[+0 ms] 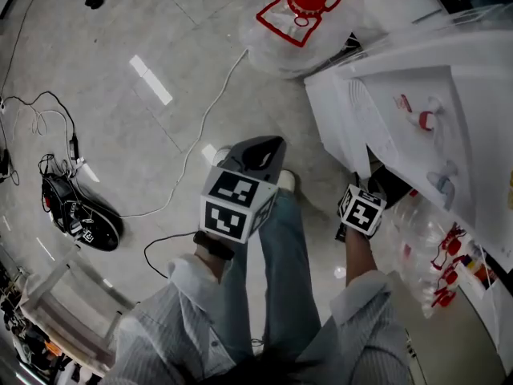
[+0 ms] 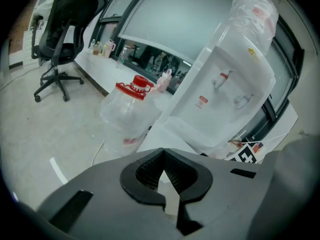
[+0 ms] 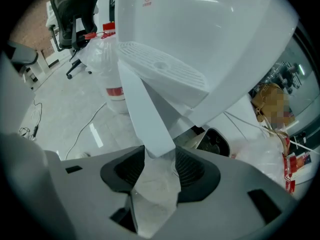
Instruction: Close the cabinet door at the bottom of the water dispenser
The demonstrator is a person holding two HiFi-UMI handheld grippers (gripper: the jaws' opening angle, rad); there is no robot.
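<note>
1. The floor [image 1: 120, 135] is pale, glossy grey tile that mirrors strip lights.
2. A white cable [image 1: 204, 123] trails across it, and a black device [image 1: 80, 215] with tangled leads sits at the left.
3. An office chair [image 2: 62, 39] stands near a large window.
4. A bagged water bottle [image 2: 127, 116] with a red cap stands beside the white water dispenser [image 3: 200, 29].
5. The cabinet door [image 3: 142, 109] at the dispenser's foot stands swung open.
6. The right gripper [image 3: 159, 156] has its jaws closed on the door's free edge.
7. The left gripper [image 2: 163, 159] is held clear, its jaws together and empty.
</note>
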